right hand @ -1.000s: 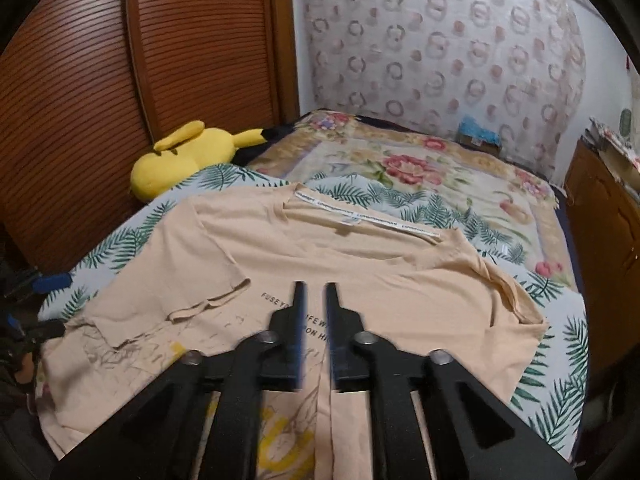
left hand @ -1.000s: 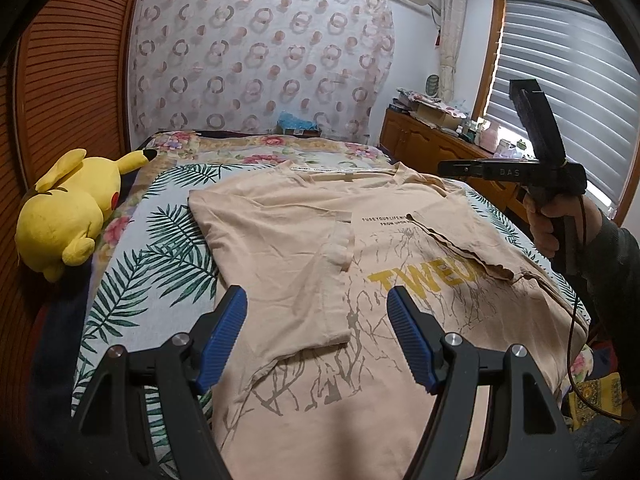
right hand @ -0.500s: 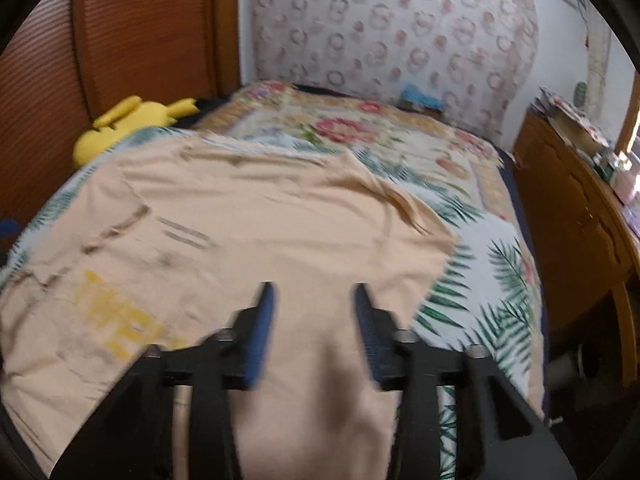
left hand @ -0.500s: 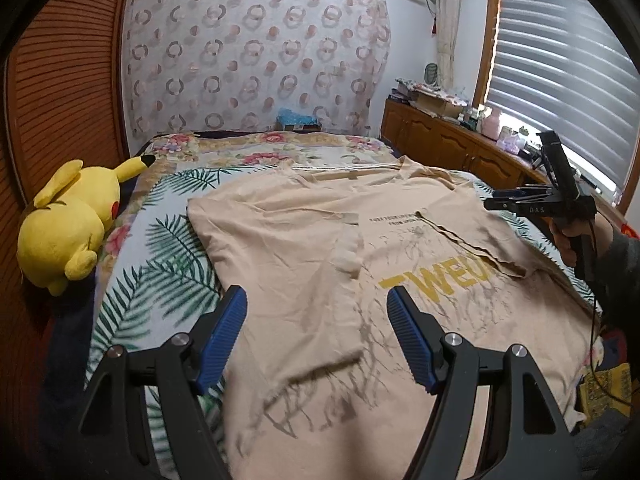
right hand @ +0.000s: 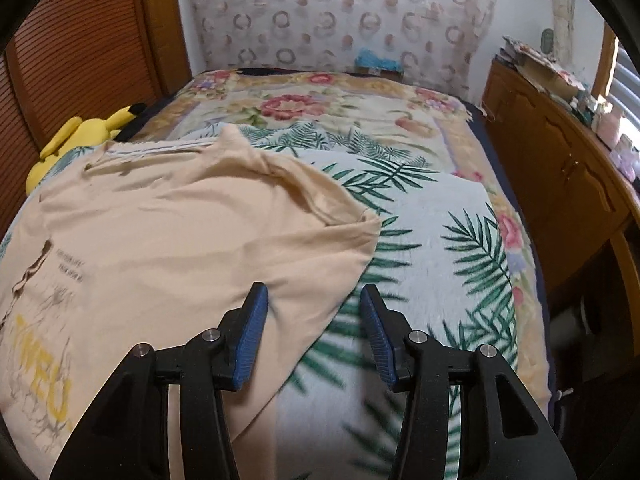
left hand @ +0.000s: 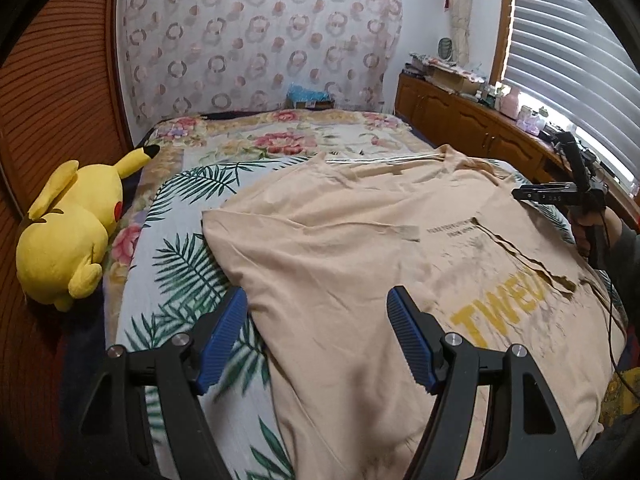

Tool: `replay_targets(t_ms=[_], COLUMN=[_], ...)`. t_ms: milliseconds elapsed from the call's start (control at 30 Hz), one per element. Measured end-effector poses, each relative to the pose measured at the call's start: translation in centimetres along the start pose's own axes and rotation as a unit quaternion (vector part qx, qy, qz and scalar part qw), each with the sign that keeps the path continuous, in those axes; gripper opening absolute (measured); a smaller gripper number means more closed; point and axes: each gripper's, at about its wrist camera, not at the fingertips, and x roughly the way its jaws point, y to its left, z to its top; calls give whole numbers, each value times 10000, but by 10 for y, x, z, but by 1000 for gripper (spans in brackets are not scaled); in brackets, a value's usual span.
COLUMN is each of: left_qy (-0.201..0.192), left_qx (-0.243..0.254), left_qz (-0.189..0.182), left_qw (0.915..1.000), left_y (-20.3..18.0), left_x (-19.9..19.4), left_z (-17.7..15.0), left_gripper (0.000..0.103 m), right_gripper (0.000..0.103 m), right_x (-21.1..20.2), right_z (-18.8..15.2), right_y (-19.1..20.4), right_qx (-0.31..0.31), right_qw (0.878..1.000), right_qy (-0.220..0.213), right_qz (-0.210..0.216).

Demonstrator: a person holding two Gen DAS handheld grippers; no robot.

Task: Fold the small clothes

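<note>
folding looks mid-way: one beige t-shirt (left hand: 340, 264) lies flat on the palm-leaf bedspread (right hand: 440, 248), both sleeves seemingly turned in over the print. left gripper (left hand: 316, 334) and right gripper (right hand: 310, 330) hover spread wide, holding nothing, each at a side edge. next likely calls for pinching those edges. one pikachu plush (left hand: 68, 236) sits aside.

On your left, the yellow plush toy (left hand: 68, 232) lies against the wooden wall (left hand: 52, 92), narrowing that side of the bed. On your right, bare palm-print bedspread (right hand: 448, 248) gives passing room before the cluttered wooden cabinet (right hand: 560, 160).
</note>
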Motion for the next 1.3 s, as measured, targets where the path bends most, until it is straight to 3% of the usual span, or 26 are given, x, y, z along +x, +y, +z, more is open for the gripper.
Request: replay_targets(t_ms=[200, 700, 867, 1033, 1300], left_qy=[268, 721, 555, 574, 751], left_qx=[-53, -316, -438, -436, -541], left_qz=[75, 292, -17, 41, -56], left_qw=[9996, 9965, 9975, 9974, 9957], left_y=[17, 67, 75, 82, 90], left_x=[29, 91, 89, 88, 97], left_z=[14, 48, 57, 63, 55], left_gripper=[73, 73, 72, 66, 43], right_gripper=[53, 57, 58, 58, 58], right_x=[8, 11, 11, 11, 11], right_z=[9, 9, 9, 9, 9], right_y=[-7, -6, -5, -5, -5], right_qx=[-103, -118, -116, -114, -121], right_qw=[9996, 9996, 9995, 9995, 9996], right_qy=[-84, -86, -88, -87, -89], right_qz=[231, 261, 264, 266, 254])
